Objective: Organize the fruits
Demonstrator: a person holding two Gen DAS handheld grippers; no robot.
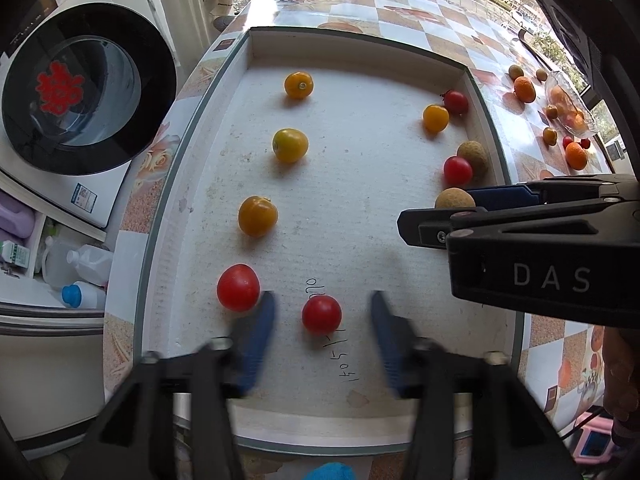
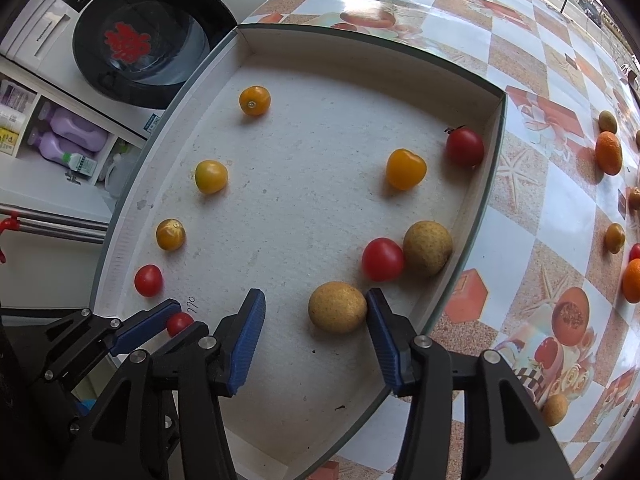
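A white foam tray (image 1: 360,52) holds several fruits. My left gripper (image 1: 322,312) is open, its blue fingers on either side of a red cherry tomato (image 1: 321,314) that rests on the tray floor. Another red tomato (image 1: 238,287) lies just left of it. Three yellow tomatoes (image 1: 257,216) line the tray's left side. My right gripper (image 2: 316,312) is open around a tan longan (image 2: 337,307), whose right side touches the right finger. A second longan (image 2: 427,248), red tomatoes (image 2: 382,259) and a yellow tomato (image 2: 405,169) lie along the tray's right wall (image 2: 480,200).
The tray sits on a checkered tablecloth (image 2: 540,120). More loose fruit, including oranges (image 2: 609,153) and a glass dish (image 1: 570,110), lies on the table to the right. A washing machine (image 1: 80,92) and shelves with bottles stand to the left.
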